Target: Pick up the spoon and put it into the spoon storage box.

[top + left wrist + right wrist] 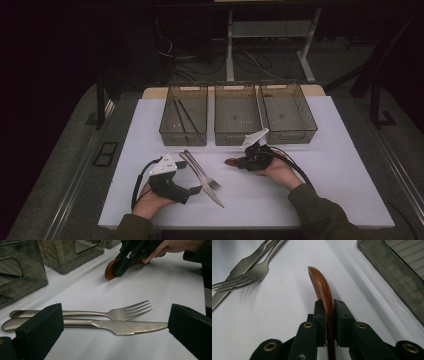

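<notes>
We find the right gripper (329, 315) clamped on a wooden spoon (322, 287). The left gripper (115, 325) stands open around 1 fork (125, 311) and 1 knife (120, 326).

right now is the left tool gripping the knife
No: in the left gripper view the left tool stands wide open, with the knife and fork lying loose on the table between its jaws.

Three bins (238, 116) sit side by side at the table's (325, 190) far end, chopsticks (181, 115) in the left one; fork (200, 172) and knife (206, 187) lie together in front.
</notes>
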`<state>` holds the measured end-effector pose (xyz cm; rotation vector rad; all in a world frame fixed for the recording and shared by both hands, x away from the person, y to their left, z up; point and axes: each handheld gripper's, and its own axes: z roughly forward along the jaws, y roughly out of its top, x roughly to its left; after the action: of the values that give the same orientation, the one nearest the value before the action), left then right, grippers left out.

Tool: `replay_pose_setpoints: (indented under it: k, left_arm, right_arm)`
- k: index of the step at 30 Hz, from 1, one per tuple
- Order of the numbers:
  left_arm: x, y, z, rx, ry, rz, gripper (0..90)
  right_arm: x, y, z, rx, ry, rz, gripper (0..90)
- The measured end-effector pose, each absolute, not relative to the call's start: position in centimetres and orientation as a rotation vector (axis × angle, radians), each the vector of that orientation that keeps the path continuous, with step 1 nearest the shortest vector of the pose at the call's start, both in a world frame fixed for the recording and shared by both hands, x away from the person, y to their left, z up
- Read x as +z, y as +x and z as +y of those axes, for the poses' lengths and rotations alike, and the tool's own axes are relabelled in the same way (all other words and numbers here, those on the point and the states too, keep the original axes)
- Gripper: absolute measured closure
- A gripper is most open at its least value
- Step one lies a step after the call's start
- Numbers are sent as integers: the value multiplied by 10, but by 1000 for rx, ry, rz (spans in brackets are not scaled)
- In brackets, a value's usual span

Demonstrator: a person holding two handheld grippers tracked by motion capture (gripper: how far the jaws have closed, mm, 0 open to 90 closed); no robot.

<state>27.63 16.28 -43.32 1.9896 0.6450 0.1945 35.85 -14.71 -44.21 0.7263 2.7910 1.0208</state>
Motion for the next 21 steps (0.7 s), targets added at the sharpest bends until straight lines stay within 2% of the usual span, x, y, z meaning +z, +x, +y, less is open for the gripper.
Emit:
replay_pose_setpoints:
  k: [21]
  left_arm:
    - [-433, 276, 163, 193, 1992, 646, 0]
  right_arm:
    - [-424, 361, -163, 1113, 823, 2699, 801]
